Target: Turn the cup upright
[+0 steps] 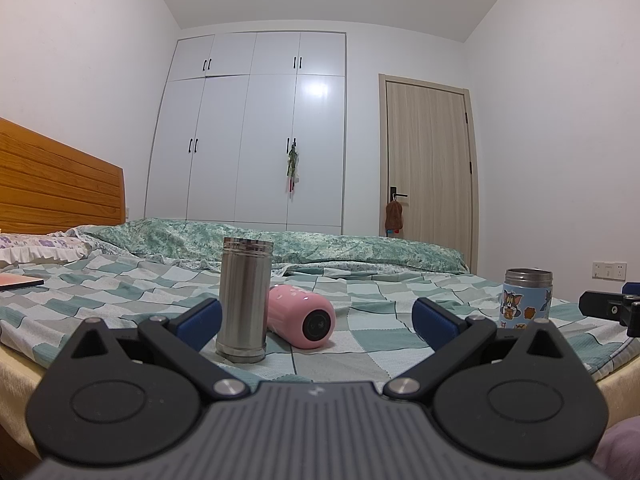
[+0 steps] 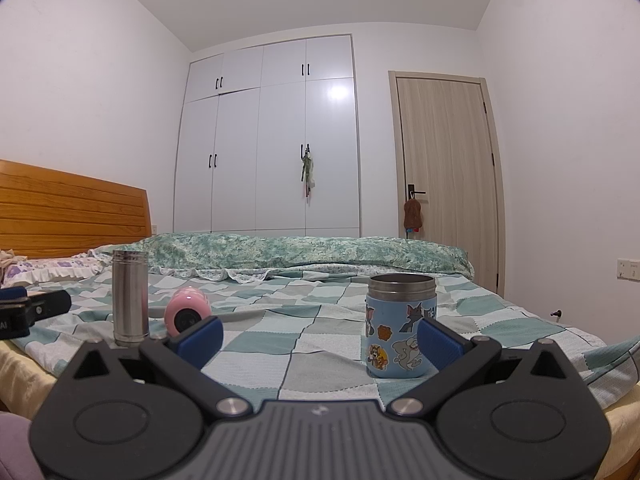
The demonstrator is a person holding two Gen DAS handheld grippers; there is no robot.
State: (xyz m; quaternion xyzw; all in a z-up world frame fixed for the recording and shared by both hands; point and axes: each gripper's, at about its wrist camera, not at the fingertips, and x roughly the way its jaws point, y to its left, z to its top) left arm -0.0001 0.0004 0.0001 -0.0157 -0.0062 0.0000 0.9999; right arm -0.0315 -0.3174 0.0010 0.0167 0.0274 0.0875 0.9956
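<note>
A pink cup [image 1: 301, 316] lies on its side on the checked bedsheet, its round end toward me; it also shows in the right wrist view [image 2: 187, 312]. A tall steel cup [image 1: 244, 300] stands upright just left of it, touching or nearly so. A blue cartoon cup [image 2: 400, 326] stands upright with its mouth up, also seen in the left wrist view [image 1: 527, 298]. My left gripper [image 1: 318, 318] is open and empty, low at the bed's edge before the steel and pink cups. My right gripper [image 2: 320, 340] is open and empty, the blue cup by its right finger.
The checked sheet [image 1: 380, 300] covers the bed, with a rolled green quilt [image 1: 280, 244] behind and a wooden headboard [image 1: 52, 184] at left. A flat orange item [image 1: 18, 281] lies far left. The wardrobe [image 1: 256, 132] and door [image 1: 428, 160] stand beyond.
</note>
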